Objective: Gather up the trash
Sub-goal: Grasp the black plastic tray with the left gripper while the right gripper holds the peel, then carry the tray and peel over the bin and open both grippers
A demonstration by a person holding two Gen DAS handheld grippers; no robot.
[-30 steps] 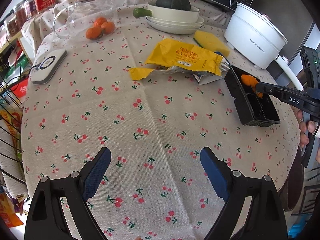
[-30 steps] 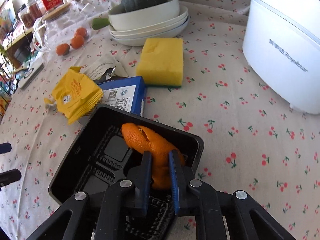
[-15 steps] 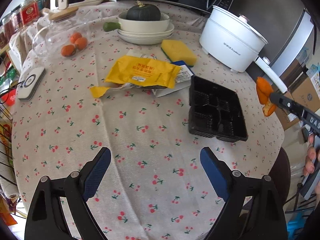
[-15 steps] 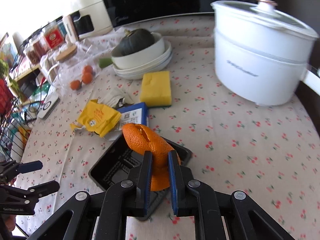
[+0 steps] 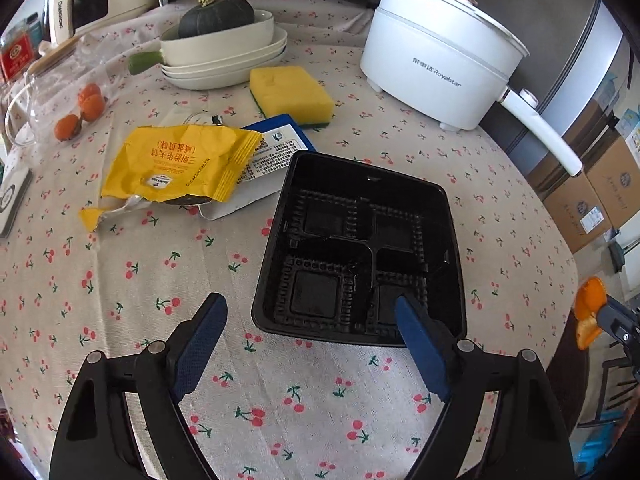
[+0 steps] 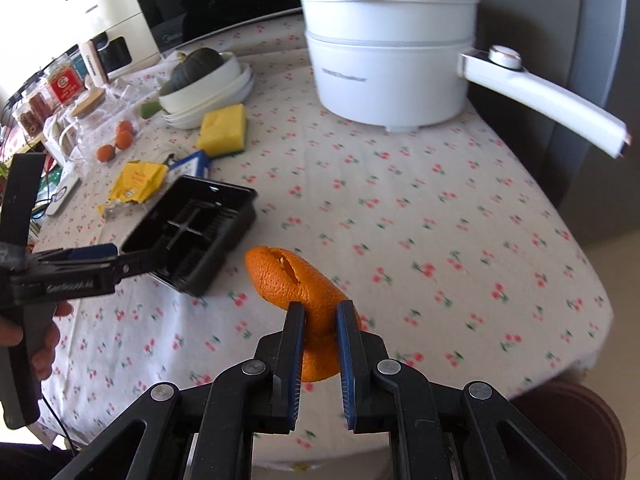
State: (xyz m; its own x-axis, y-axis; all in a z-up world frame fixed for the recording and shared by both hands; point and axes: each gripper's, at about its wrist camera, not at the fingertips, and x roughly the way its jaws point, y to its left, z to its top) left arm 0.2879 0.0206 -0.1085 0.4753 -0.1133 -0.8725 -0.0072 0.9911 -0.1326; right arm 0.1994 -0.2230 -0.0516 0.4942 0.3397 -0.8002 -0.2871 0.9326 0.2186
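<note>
My right gripper (image 6: 319, 310) is shut on an orange peel (image 6: 294, 280) and holds it above the table's near right edge; the peel also shows at the far right of the left wrist view (image 5: 588, 308). My left gripper (image 5: 310, 316) is open and empty, its fingers just short of the near rim of a black plastic tray (image 5: 360, 248), which is empty. The tray also shows in the right wrist view (image 6: 192, 228). A torn yellow wrapper (image 5: 180, 164) and a blue-and-white packet (image 5: 276, 148) lie left of the tray.
A white electric pot (image 5: 436, 56) with a long handle stands at the back right. A yellow sponge (image 5: 292, 94), stacked white dishes with a squash (image 5: 224, 52), small oranges (image 5: 80, 112) by a glass jug and a white device (image 5: 12, 200) lie around the cherry-print tablecloth (image 5: 280, 400).
My right gripper lifted the orange peel out of the black tray and carried it back past the table's right edge. My left gripper moved right and forward, close to the tray.
</note>
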